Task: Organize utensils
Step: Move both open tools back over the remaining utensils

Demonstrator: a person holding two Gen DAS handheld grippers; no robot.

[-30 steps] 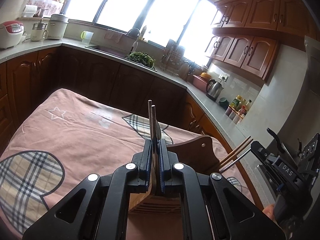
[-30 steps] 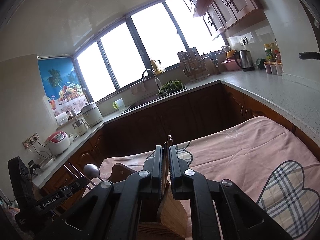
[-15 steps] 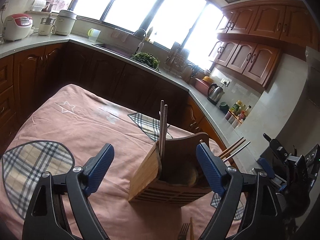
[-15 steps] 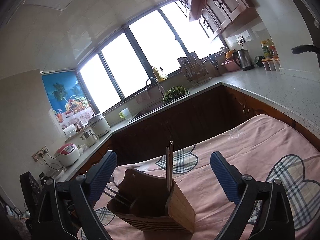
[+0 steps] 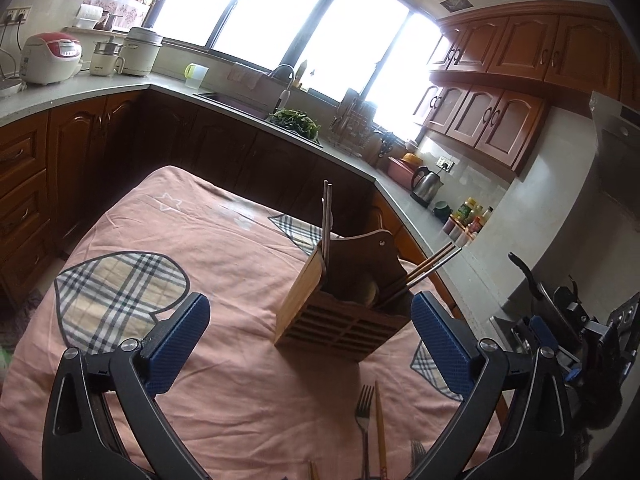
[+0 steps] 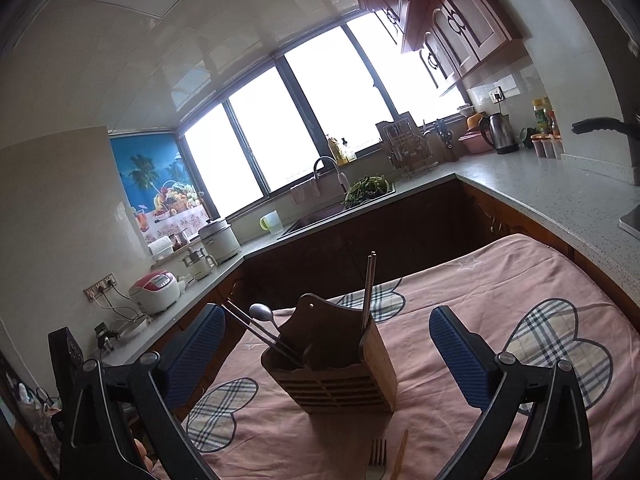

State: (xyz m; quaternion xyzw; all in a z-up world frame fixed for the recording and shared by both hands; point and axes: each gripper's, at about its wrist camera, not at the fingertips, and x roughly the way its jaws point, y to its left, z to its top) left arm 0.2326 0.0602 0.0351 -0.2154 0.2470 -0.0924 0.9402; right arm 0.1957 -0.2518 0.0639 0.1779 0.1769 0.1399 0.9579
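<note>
A wooden utensil holder [image 5: 344, 312] stands on the pink cloth; it also shows in the right wrist view [image 6: 340, 368]. A pair of chopsticks [image 5: 327, 220] stands upright in one compartment, and more chopsticks [image 5: 432, 270] lean out of the other side beside a spoon [image 6: 262, 312]. A fork [image 5: 362, 408] and a wooden chopstick [image 5: 379, 428] lie on the cloth in front of the holder. My left gripper [image 5: 310, 344] is open and empty, short of the holder. My right gripper [image 6: 326, 356] is open and empty, also short of it.
The table carries a pink cloth with plaid heart patches [image 5: 116, 292]. Counters with brown cabinets run around it, with a sink [image 5: 240, 102], a kettle [image 5: 426, 184], rice cookers [image 5: 48, 58] and spice bottles [image 5: 468, 220]. The other gripper's body [image 5: 580, 344] is at the right.
Both grippers let go of their chopsticks into the holder, opened wide and drew back. The fork and loose chopstick on the cloth came into view.
</note>
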